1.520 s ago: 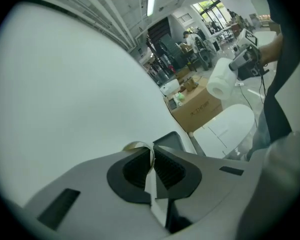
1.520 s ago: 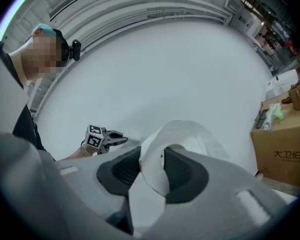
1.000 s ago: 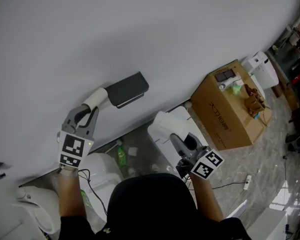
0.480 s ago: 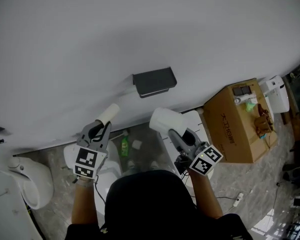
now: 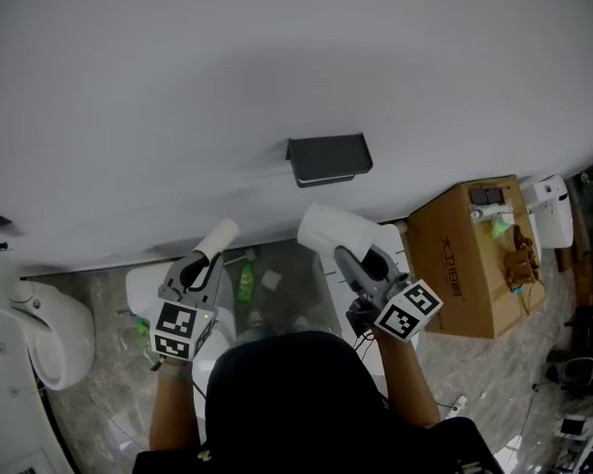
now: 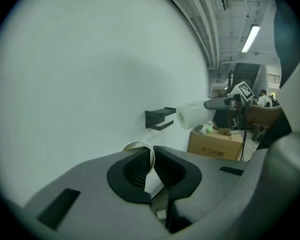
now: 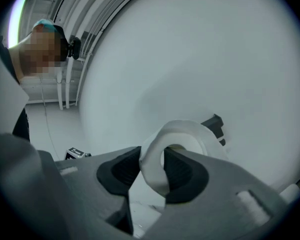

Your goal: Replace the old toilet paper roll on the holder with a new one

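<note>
A black holder [image 5: 328,159] is fixed to the white wall, and its bar is bare. My left gripper [image 5: 204,261] is shut on the wall of an empty cardboard tube [image 5: 218,236], below and left of the holder. My right gripper [image 5: 352,257] is shut on the rim of a full white paper roll [image 5: 328,229], one jaw inside its core, just beneath the holder. In the left gripper view the tube [image 6: 138,147] sits pinched between the pads, with the holder [image 6: 160,118] and the roll [image 6: 192,115] ahead. The right gripper view shows the roll [image 7: 187,139] close up and the holder [image 7: 215,123] behind it.
A brown cardboard box [image 5: 474,255] stands on the floor at the right, with a white appliance [image 5: 551,203] beyond it. A toilet [image 5: 54,329] is at the left. A green bottle [image 5: 245,282] and a white cabinet [image 5: 393,250] lie below the grippers.
My left gripper has carried the cardboard tube down and away from the holder. My right gripper has brought the roll up closer beneath the holder.
</note>
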Available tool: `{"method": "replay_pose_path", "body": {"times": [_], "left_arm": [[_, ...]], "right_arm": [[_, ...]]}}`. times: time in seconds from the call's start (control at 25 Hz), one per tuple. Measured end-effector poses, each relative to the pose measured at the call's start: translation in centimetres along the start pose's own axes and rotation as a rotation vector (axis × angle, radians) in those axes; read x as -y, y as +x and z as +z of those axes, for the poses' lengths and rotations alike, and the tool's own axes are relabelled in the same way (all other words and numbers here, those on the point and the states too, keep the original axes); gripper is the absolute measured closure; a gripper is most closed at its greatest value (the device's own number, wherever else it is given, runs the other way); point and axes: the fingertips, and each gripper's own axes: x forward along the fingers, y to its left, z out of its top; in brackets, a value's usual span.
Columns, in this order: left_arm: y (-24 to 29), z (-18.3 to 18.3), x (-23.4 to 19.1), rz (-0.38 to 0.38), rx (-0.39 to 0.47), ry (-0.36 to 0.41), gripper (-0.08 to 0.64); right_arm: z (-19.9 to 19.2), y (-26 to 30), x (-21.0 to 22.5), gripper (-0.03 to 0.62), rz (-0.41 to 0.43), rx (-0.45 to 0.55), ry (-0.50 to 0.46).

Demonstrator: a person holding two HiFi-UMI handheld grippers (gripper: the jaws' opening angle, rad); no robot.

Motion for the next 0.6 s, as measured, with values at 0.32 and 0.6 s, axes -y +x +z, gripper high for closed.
{"method": "replay_pose_path", "body": {"times": [0.32, 0.6], "left_arm": [[-0.6, -1.8, -0.1, 0.015, -0.007, -0.056, 0.529], [-0.3, -2.0, -0.4, 0.023, -0.009, -0.071, 0.528]], "right_arm": [[3.8, 2.0, 1.7, 0.456, -0.008, -0.059, -0.111], [7.7, 5.4, 3.6, 0.456, -0.027, -0.184, -0.309]]}}
